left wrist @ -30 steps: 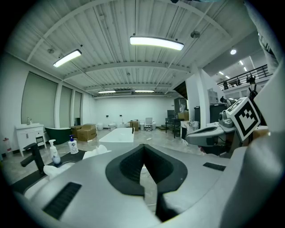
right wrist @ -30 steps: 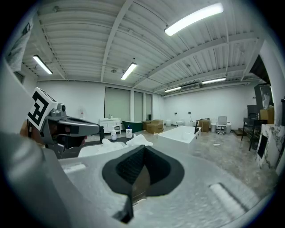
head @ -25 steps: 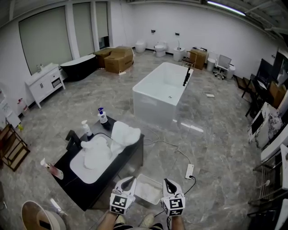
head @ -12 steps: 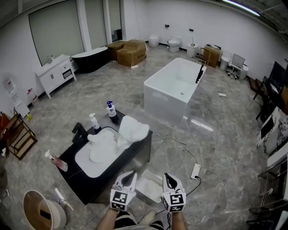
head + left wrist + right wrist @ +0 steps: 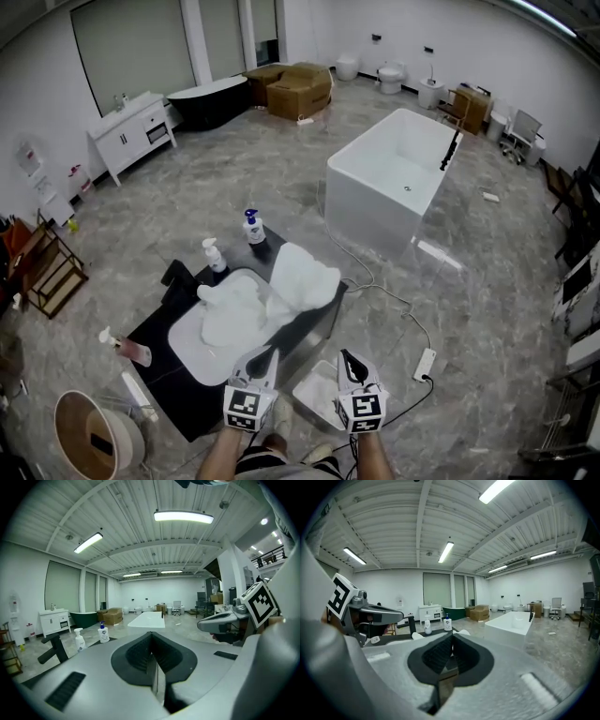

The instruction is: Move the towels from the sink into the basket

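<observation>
A white towel [image 5: 232,311] lies heaped in the white sink [image 5: 192,349] of a black vanity. A second white towel [image 5: 302,276] hangs over the vanity's far right corner. On the floor just right of the vanity stands the white basket [image 5: 317,397], partly hidden behind my grippers. My left gripper [image 5: 269,355] and right gripper [image 5: 344,357] are held side by side near my body, above the basket and short of the towels. Both are shut with nothing in them, as the left gripper view [image 5: 152,645] and the right gripper view [image 5: 451,649] show.
Two soap bottles [image 5: 252,226] [image 5: 214,254] and a black faucet [image 5: 175,277] stand behind the sink. A white bathtub [image 5: 394,184] is further back. A power strip [image 5: 424,364] and its cable lie on the floor at right. A round bin [image 5: 89,443] stands at lower left.
The vanity, towels and basket have come closer and shifted right in the head view as the person steps forward. Both grippers stay shut and side by side.
</observation>
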Demonstrator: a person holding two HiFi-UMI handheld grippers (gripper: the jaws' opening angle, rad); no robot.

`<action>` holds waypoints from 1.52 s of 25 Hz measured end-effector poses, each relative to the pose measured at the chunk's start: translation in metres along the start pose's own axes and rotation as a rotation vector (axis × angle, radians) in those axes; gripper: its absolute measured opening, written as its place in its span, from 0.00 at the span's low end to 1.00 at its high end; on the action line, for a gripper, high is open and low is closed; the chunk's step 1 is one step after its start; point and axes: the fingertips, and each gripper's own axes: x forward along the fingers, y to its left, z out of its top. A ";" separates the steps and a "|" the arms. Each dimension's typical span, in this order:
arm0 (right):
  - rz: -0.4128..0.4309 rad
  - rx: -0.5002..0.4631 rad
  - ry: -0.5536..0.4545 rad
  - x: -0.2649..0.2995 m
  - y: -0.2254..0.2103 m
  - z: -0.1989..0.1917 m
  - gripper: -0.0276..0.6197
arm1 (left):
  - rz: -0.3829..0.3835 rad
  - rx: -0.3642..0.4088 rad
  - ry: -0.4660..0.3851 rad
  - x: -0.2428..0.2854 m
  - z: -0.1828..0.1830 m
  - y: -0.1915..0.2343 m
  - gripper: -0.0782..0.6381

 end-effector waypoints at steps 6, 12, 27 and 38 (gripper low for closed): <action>-0.005 -0.007 0.026 0.095 0.002 0.009 0.05 | -0.007 -0.029 0.038 0.052 -0.015 0.070 0.12; -0.024 0.033 0.071 0.176 -0.002 -0.004 0.11 | -0.040 -0.043 0.087 0.104 -0.039 0.126 0.12; -0.079 0.137 0.297 0.317 -0.027 -0.091 0.78 | -0.130 -0.072 0.172 0.189 -0.101 0.182 0.12; -0.018 0.231 0.409 0.350 -0.029 -0.146 0.79 | -0.138 -0.093 0.220 0.222 -0.143 0.195 0.12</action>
